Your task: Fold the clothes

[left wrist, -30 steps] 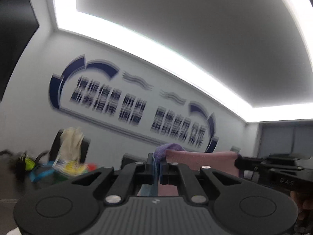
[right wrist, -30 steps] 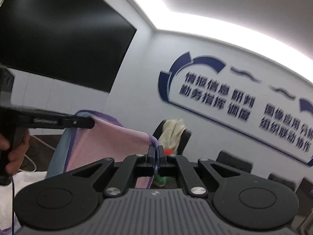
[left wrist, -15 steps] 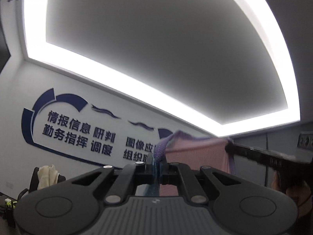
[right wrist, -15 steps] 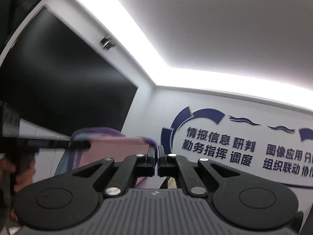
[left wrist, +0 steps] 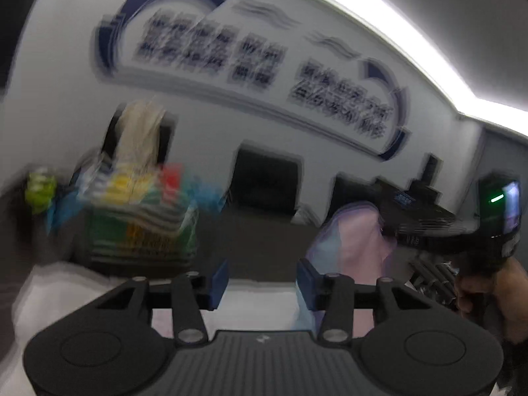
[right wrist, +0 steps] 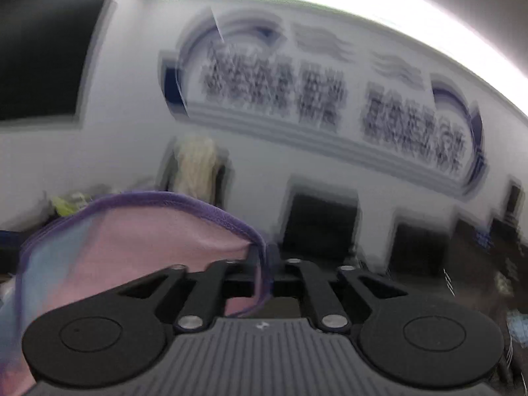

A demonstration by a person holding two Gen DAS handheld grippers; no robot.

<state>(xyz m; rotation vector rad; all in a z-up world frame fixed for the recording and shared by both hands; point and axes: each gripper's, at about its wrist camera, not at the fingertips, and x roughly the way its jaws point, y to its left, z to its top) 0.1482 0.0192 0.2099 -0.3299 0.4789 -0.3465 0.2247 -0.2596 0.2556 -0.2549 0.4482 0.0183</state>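
The garment is pink with a purple hem and a pale blue part. In the right wrist view it hangs left of my right gripper, whose jaws are shut on its purple hem. In the left wrist view my left gripper is open and empty, its blue pads wide apart. The garment hangs there to the right, held by the right gripper's black body in a hand. Both views are motion-blurred.
A dark table carries a striped, multicoloured pile at the left and white cloth near the front. Black chairs stand along the wall with blue lettering. A dark screen hangs at the upper left.
My left gripper has opened and let go of the garment. Both grippers have swung down from facing the ceiling to facing the table and wall. The right gripper still holds the hem.
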